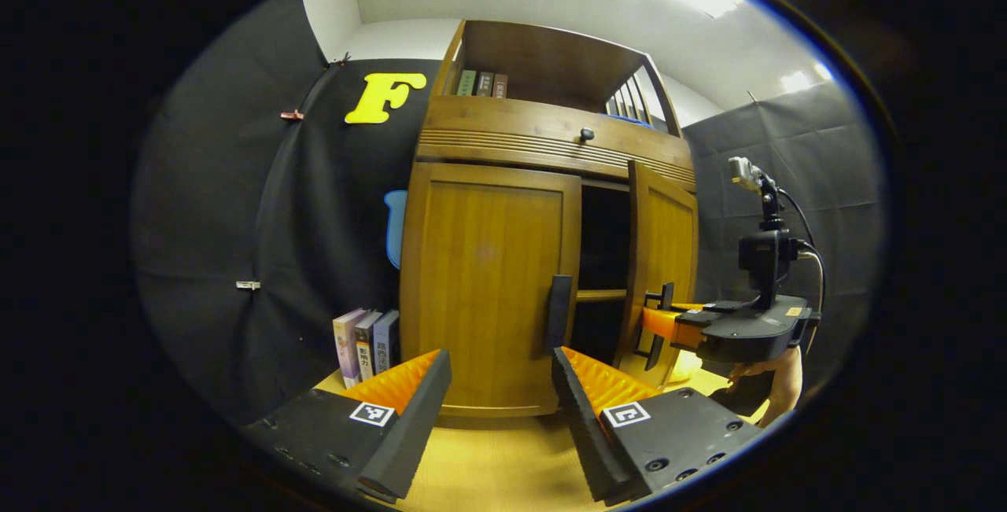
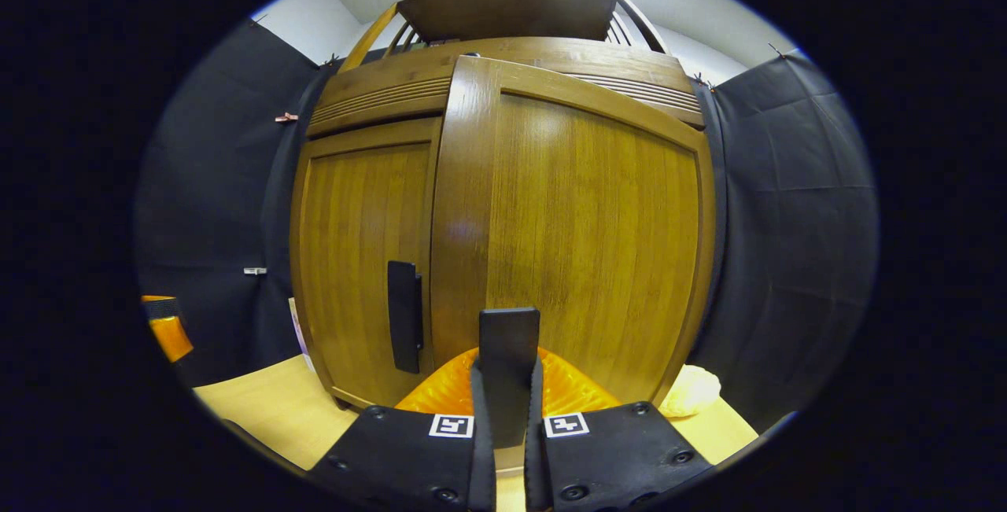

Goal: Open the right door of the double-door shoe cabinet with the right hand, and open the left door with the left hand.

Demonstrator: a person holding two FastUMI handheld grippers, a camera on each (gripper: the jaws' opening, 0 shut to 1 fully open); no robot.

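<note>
The shoe cabinet [image 1: 543,221] stands on the table [image 1: 496,465], books [image 1: 366,343] upright just left of it, the right door [image 1: 665,260] swung outward beside the left door [image 1: 488,284].

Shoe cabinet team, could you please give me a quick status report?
Right gripper shut on right door handle, right door swung partly open. Left gripper open, short of left door handle; left door closed. Nothing in the way.

Light wooden tabletop [image 1: 488,473] carries the shoe cabinet [image 1: 503,150], standing upright at 12 o'clock in the left gripper view. Three upright books [image 1: 366,343] stand at 10 o'clock, just beside the cabinet's left side. Pale lumpy object [image 2: 691,390] lies by the cabinet's right corner.
</note>
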